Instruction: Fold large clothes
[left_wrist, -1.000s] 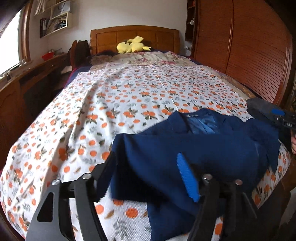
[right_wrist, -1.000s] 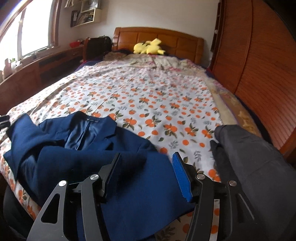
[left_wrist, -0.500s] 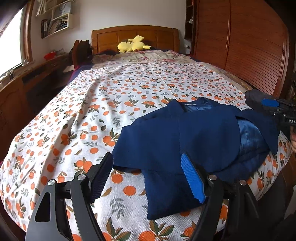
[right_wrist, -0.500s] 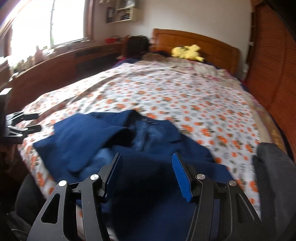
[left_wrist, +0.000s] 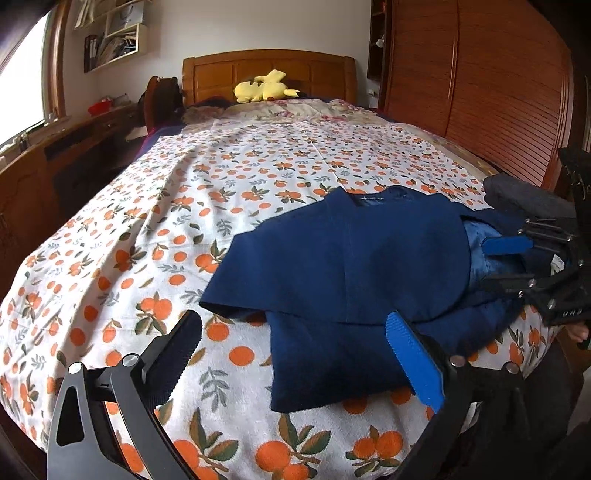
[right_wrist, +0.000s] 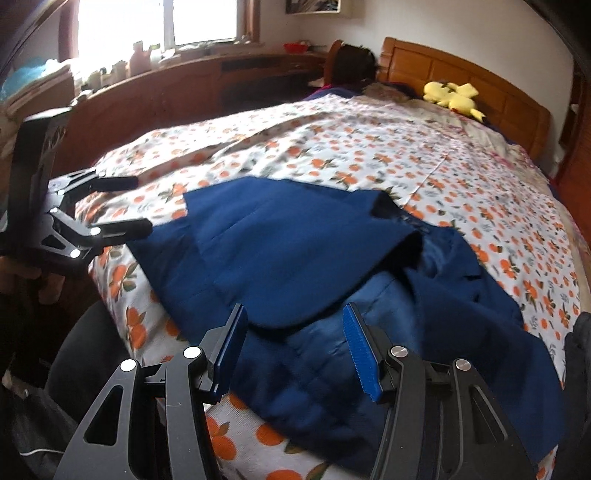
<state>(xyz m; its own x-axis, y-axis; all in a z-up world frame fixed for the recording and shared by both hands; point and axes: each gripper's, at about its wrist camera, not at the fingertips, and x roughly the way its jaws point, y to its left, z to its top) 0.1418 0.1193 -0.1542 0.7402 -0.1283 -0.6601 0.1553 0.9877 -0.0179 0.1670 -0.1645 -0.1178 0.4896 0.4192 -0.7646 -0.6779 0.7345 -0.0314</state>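
A navy blue jacket is lying partly folded on the orange-print bedspread, filling the lower centre and right of the left wrist view and the middle of the right wrist view, with one panel turned over the body and a patch of shinier blue lining showing along its lower right edge. The left gripper is hovering at the bottom of its own frame, its fingers opening toward their widest with nothing gripped; only the jacket's lower corner is lying beneath them. The right gripper is sitting at the bottom of its own view, about half open, its fingers poised above the lining edge and not visibly pinching any cloth. The jacket is looking like thick, structured cloth: probably heavier than a shirt, holding its creases somewhat, yet still limp enough to sag when lifted. The lining is likely slippery, so a pinch there could slide. A better hold would probably be the outer fabric at the hem corners or shoulder seam, taken through both layers.
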